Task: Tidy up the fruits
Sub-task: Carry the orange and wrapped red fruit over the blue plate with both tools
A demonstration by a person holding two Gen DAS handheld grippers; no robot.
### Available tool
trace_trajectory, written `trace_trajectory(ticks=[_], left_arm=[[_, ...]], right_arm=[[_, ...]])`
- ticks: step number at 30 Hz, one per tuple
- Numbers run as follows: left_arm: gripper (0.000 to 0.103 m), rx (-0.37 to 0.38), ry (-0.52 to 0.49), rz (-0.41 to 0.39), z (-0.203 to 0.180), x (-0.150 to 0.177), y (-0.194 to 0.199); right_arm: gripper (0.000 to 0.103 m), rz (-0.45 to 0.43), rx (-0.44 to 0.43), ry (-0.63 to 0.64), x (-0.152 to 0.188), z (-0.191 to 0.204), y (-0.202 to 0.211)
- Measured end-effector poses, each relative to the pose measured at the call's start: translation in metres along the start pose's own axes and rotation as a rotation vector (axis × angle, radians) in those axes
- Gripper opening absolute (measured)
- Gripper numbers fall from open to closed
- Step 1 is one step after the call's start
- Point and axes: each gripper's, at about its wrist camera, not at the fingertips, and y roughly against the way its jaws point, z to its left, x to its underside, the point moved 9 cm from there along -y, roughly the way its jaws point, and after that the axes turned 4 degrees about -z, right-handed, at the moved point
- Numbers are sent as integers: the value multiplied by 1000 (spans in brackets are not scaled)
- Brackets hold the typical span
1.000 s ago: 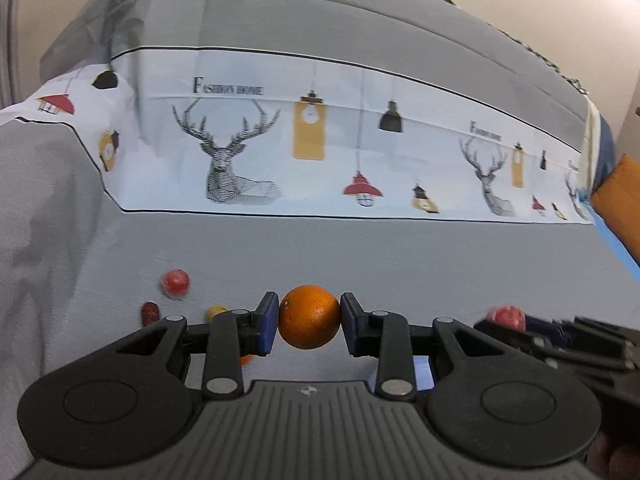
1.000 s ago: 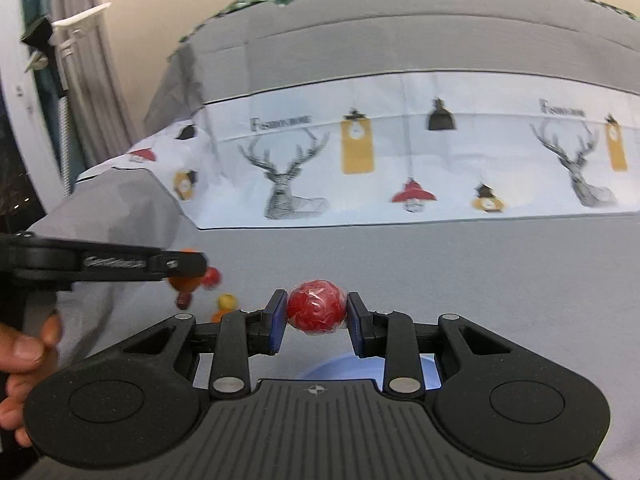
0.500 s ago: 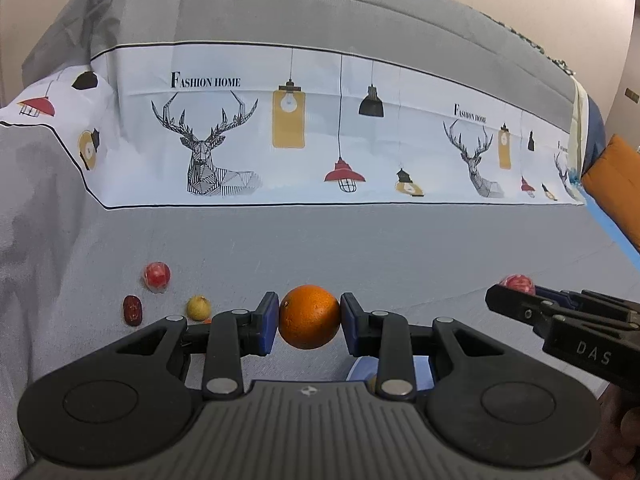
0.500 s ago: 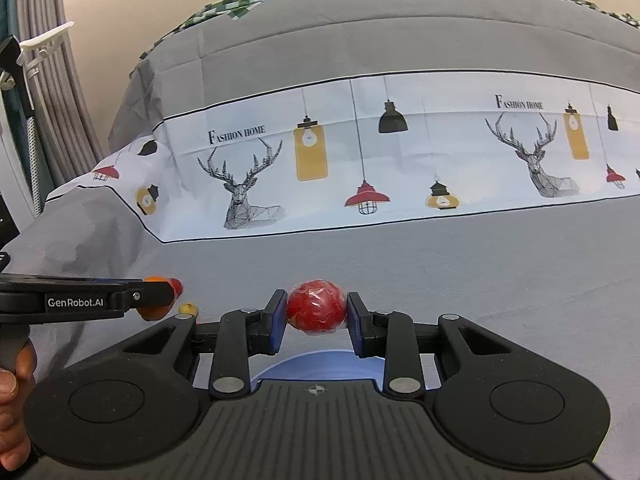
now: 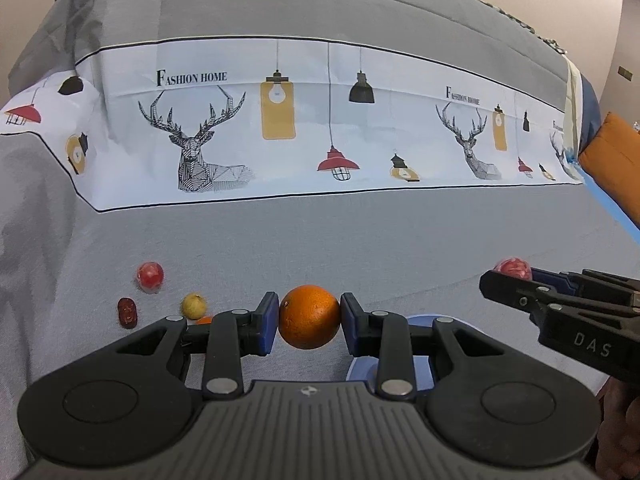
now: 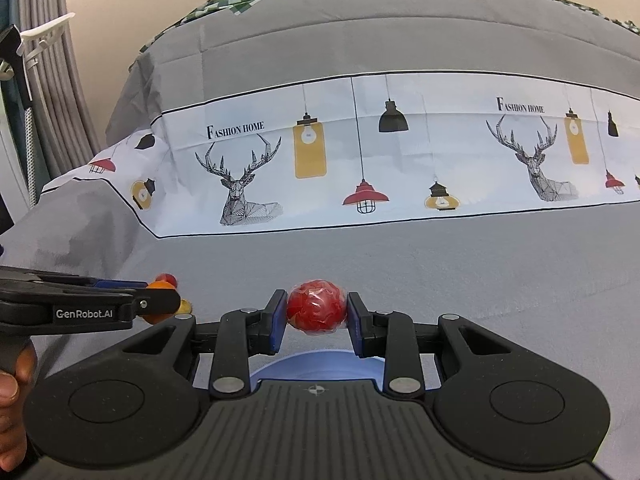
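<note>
Left wrist view: the left gripper (image 5: 309, 322) clamps an orange (image 5: 309, 322) above the grey sheet (image 5: 360, 240); a blue bowl (image 5: 418, 322) sits just below. Right wrist view: the right gripper (image 6: 317, 312) clamps a red fruit (image 6: 317, 312) over the bowl (image 6: 316, 366).

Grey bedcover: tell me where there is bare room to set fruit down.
The grey bedcover is bare between the printed deer band and the grippers, from centre to the right. It is crowded at the left, around the red fruit, brown date and yellow fruit. The blue bowl lies below the fingers.

"FASHION HOME" on bedsheet (image 5: 320, 128); "GenRobot.AI" on left gripper (image 6: 160, 304)
</note>
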Motion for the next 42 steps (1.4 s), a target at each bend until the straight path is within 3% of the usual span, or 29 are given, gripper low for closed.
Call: trace_trajectory(ticks=[30, 37, 42], left_arm=[[37, 41, -16, 0, -9, 2, -5], [37, 130, 29, 50, -17, 9, -11], [37, 249, -40, 127, -47, 27, -16]], right_arm=[[33, -9, 56, -15, 1, -15, 7], [33, -6, 64, -38, 0, -23, 8], [33, 18, 69, -26, 4, -22, 5]])
